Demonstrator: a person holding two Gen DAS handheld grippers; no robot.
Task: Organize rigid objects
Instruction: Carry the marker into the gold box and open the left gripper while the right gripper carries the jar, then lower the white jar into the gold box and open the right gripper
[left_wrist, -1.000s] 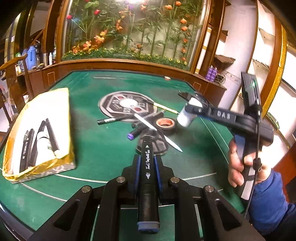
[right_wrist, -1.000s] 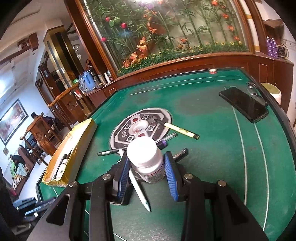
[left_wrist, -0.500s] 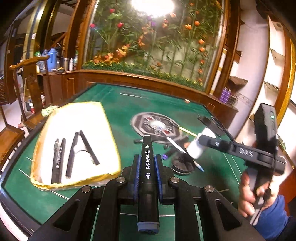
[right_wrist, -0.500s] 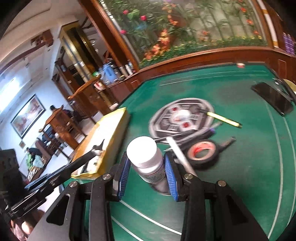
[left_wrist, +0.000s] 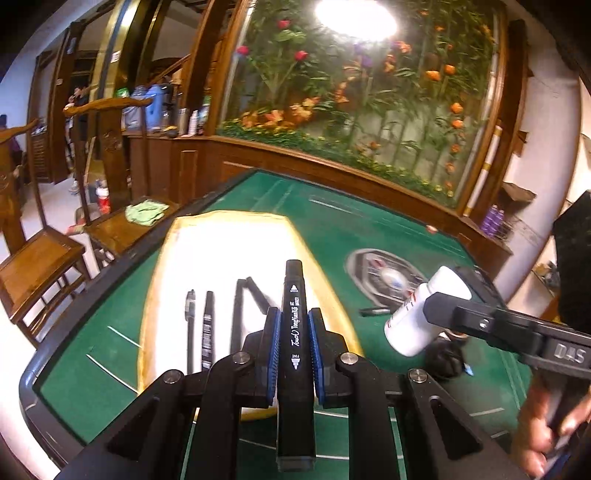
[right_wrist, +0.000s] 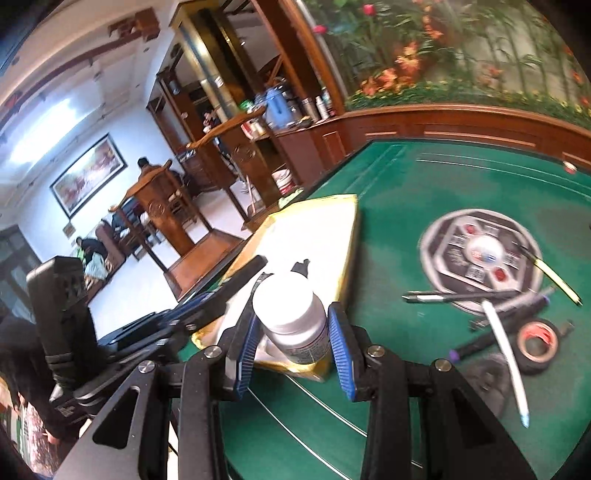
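Observation:
My left gripper (left_wrist: 293, 314) is shut on a black marker (left_wrist: 294, 332) that points forward over the near end of the gold-edged white tray (left_wrist: 225, 251). Several black pens (left_wrist: 207, 328) lie in that tray. My right gripper (right_wrist: 291, 328) is shut on a white pill bottle (right_wrist: 291, 317) with a white cap, held above the tray's near corner (right_wrist: 332, 229). In the left wrist view the same bottle (left_wrist: 424, 314) hangs just right of the tray in the right gripper (left_wrist: 447, 310). The left gripper (right_wrist: 258, 266) shows at the left in the right wrist view.
On the green felt table (right_wrist: 424, 184) lie a round patterned disc (right_wrist: 480, 254), a black pen (right_wrist: 458, 295), a yellow pen (right_wrist: 557, 277), a white pen (right_wrist: 506, 354), a purple-tipped marker (right_wrist: 495, 336) and a roll of tape (right_wrist: 537, 345). Wooden chairs (left_wrist: 37, 258) stand beyond the left edge.
Both grippers have swung left, away from the loose pens and tape toward the tray, carrying the marker and the bottle. The tray now fills the middle of both views.

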